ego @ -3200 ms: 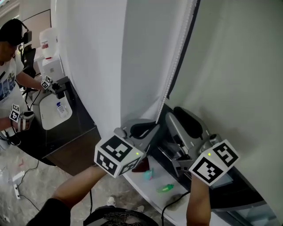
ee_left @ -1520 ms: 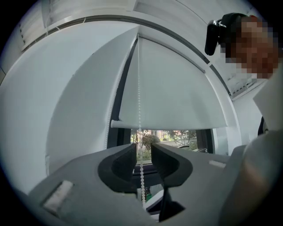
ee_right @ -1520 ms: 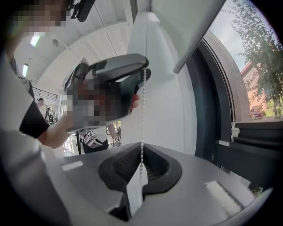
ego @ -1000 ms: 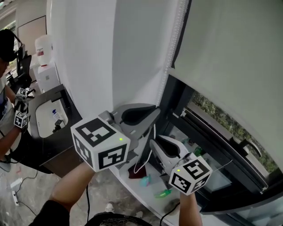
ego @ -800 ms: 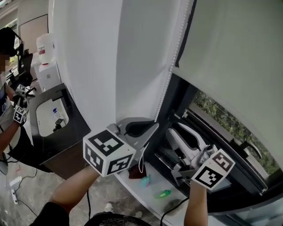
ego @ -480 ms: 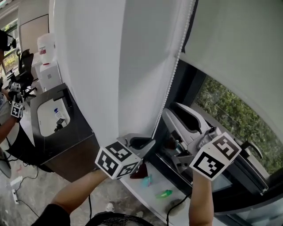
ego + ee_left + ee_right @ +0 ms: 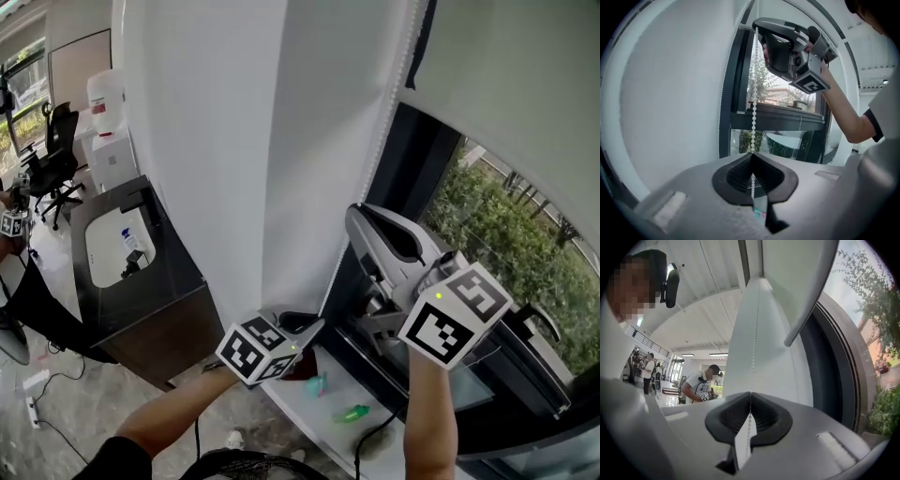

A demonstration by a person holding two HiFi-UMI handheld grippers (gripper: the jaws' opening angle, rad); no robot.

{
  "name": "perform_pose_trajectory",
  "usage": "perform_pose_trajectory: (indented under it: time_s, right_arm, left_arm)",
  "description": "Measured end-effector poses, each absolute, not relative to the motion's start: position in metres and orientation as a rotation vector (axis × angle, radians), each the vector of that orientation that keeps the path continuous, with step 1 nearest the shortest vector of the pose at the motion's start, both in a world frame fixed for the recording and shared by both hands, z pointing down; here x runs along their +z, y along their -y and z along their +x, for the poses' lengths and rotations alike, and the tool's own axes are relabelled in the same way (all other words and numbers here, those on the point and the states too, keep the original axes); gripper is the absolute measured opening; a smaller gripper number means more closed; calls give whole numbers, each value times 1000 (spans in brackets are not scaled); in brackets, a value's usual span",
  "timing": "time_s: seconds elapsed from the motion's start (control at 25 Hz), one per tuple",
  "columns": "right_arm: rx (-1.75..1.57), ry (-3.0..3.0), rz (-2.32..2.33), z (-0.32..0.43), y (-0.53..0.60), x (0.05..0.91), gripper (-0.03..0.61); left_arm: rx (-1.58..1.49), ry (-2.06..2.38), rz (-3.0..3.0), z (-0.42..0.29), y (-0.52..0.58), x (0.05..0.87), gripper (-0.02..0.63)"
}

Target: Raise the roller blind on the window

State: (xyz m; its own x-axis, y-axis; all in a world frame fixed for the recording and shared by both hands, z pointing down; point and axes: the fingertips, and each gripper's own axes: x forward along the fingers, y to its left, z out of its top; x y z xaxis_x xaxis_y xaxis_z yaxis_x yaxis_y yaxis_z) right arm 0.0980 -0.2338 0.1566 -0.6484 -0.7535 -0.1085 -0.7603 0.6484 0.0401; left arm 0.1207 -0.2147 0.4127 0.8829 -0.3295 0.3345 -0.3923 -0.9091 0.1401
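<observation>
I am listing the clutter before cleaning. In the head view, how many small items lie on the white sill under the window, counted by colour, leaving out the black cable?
Dark red item: 1
Teal item: 1
Green item: 1
Total: 3

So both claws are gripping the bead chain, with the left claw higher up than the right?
Not quite: the head view shows the right claw higher, the left claw lower. Both do grip the bead chain; the right's jaws have just closed on it.
</observation>
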Motion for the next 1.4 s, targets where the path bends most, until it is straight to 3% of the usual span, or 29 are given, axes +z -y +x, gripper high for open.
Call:
perform_pose_trajectory:
  time_s: [0.12,0.2,0.24,0.4,0.6,1.12,1.28,1.4]
  right_arm:
    - [260,-2802,-1318,95,231,160,8]
    - [287,-2823,-1347,97,229,166,8]
    - [277,-2840,-1351,97,229,171,8]
    - [215,-2895,-1408,105,230,209,8]
    - [127,-2978,-1420,106,221,253,6]
    - [-36,-3152,-1579,110,216,351,6]
    - [-112,-3156,-1591,109,215,376,6]
    - [-80,-3189,-1617,111,215,377,6]
  left_arm:
    - [412,445,2818,114,204,408,12]
    - [308,420,2811,105,200,388,96]
    - [224,425,2814,99,200,371,109]
    - [-117,457,2844,82,206,282,107]
    - [-163,526,2982,90,210,213,107]
    - [-100,534,3169,129,224,165,106]
    - [-55,571,3186,129,229,167,31]
    - [-29,562,3156,129,231,170,12]
